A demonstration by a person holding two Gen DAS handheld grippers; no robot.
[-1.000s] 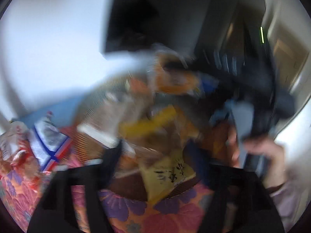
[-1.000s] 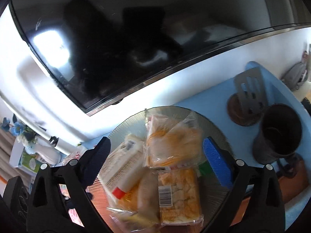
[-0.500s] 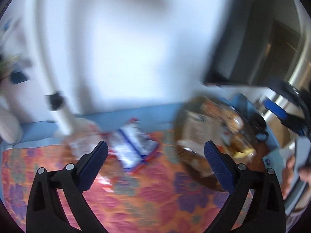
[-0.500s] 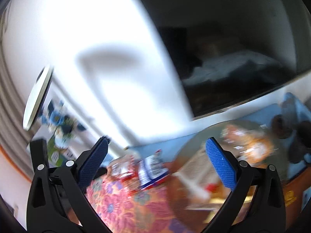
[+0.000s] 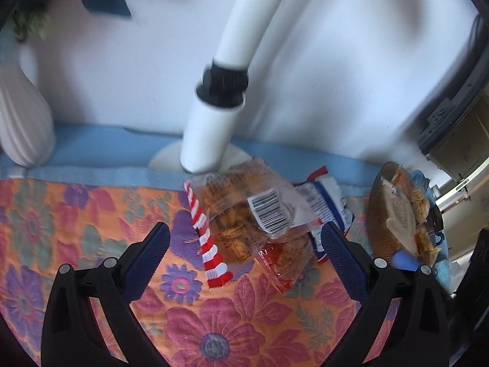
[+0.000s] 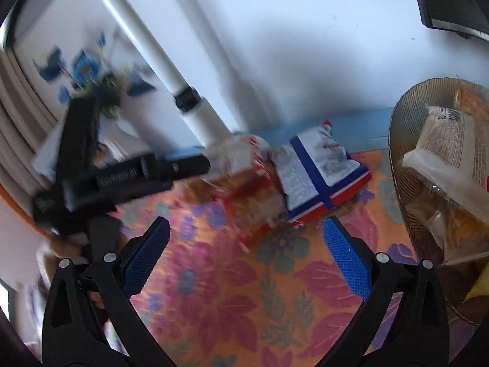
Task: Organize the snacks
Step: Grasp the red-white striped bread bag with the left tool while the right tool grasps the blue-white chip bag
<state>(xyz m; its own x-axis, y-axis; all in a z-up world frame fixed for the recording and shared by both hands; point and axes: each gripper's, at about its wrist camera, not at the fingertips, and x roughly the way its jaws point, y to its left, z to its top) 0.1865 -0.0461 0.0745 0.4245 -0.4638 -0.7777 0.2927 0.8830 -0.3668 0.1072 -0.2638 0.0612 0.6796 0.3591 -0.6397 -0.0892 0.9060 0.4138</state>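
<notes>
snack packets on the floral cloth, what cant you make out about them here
- Clear packet, left wrist view: brand unreadable, too small; a lower packet is partly covered by it.
- Blue-striped packet, left wrist view: mostly hidden behind the clear one.
- Clear packet, right wrist view: motion-blurred.
- Basket, right wrist view: cut off by the frame edge.

I see a clear snack bag [image 5: 244,214] lying on the tablecloth [image 5: 214,321], just in front of the lamp post [image 5: 211,134]. Touching its right side lies a flat packet [image 5: 327,202]. Farther right sits the basket [image 6: 406,140] with packets [image 6: 449,153] in it. A vase [image 5: 21,122] stands far left, I think.
</notes>
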